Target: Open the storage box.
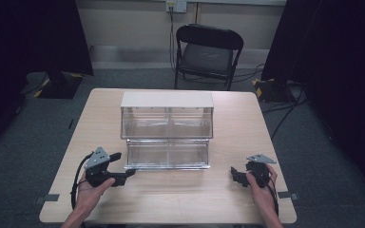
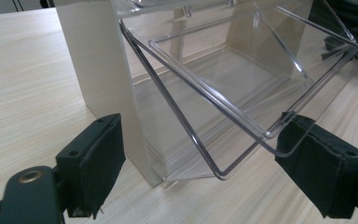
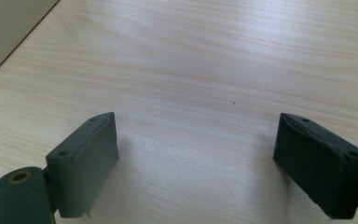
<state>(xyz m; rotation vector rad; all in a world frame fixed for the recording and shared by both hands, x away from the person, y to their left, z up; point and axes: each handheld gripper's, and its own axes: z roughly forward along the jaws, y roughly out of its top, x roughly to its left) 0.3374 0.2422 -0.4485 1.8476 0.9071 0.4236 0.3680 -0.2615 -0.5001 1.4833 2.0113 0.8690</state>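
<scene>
Both grippers spread at a clear bin unit

Your left gripper (image 1: 120, 167) has jaws spread at the lower bin (image 2: 242, 93), near its 7 o'clock corner; ease in squarely so the rim sits between them before closing. Your right gripper (image 1: 240, 175), jaws spread and empty, waits at 4 o'clock. The unit (image 1: 167, 129) stands mid-counter (image 1: 180, 199): clear, empty, white-topped, lower bin tilted out.

Each bare-forearmed hand carries a black two-jaw gripper: the left gripper (image 1: 123, 167) and the right gripper (image 1: 234, 174). Both are topped by a grey three-cornered plate with small screws, and a black cable loops from each. Up close, the jaws are blocky black pads with sunken screw holes and a brass-ringed pivot hole.
</scene>
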